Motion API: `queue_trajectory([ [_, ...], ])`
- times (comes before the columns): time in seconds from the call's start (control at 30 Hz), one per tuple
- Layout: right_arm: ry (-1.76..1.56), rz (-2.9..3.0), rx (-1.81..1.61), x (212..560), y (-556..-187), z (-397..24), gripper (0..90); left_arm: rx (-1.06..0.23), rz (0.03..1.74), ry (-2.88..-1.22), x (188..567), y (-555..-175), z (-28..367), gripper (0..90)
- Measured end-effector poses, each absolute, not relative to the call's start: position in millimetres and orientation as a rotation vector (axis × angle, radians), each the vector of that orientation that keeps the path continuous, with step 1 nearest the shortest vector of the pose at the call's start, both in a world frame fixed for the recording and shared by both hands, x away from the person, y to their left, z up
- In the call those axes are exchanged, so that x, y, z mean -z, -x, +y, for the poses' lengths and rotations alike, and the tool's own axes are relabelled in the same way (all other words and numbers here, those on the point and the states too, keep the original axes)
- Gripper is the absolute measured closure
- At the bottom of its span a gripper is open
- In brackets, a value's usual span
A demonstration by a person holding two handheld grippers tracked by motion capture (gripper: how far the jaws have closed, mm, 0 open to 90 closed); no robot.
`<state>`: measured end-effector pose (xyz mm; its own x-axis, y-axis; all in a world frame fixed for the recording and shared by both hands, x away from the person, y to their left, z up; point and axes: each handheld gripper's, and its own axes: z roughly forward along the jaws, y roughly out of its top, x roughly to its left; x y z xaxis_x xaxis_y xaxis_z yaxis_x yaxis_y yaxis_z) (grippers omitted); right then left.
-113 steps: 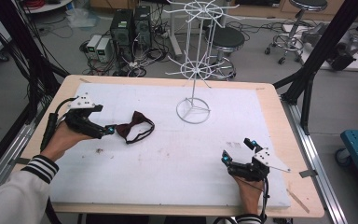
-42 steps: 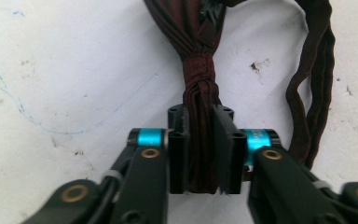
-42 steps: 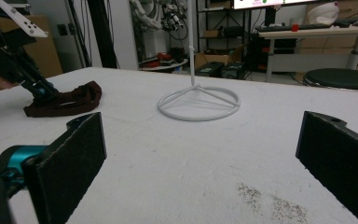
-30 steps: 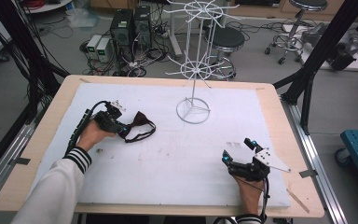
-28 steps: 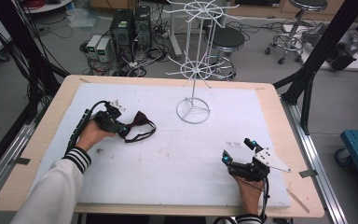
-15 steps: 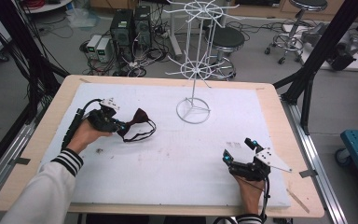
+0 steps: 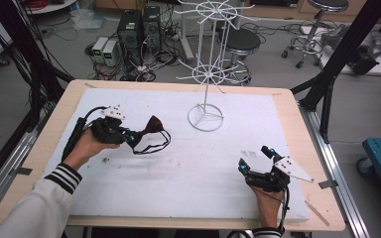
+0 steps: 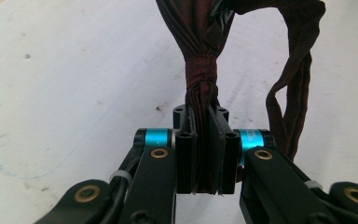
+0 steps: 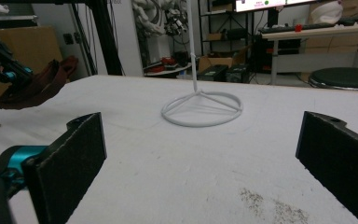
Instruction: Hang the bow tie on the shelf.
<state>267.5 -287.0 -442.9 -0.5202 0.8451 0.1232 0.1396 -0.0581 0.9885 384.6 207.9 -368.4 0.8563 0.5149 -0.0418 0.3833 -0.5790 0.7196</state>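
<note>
Because the left tongs [image 8: 204,154] clench only one wing of the dark red bow tie [image 7: 146,133], its dangling strap [image 7: 155,146] could snag the wire rack [image 7: 206,117], while the right tongs [image 7: 253,159] rest released.

Evenly lit from overhead, bright and diffuse, with no hard shadows. On the white mat [image 7: 188,163], only faint soft shading under the bow tie [image 7: 146,134] and the stand [image 7: 206,116]. No glare in the high view; mildly soft throughout, with straight lines bowing slightly toward the edges. In the left gripper view, sharp on the tie's knot [image 8: 200,70], softer on the metal parts along the bottom edge. In the right gripper view, near pads [image 9: 70,158] dark and slightly blurred; background room dimmer, hazy, with a bright screen at top.
</note>
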Motion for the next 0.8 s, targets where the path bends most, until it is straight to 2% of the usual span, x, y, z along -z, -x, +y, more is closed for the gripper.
queue_trajectory([
  [0.47, -0.970, 1.719, -1.716, 421, -270, -280, 0.9, -0.205, 0.530, -2.178, 358, -361, 204, 81.6],
  [0.8, -0.821, 1.910, -1.738, 386, -283, -257, 0.9, -0.203, 0.482, -2.125, 353, -350, 197, 81.6],
])
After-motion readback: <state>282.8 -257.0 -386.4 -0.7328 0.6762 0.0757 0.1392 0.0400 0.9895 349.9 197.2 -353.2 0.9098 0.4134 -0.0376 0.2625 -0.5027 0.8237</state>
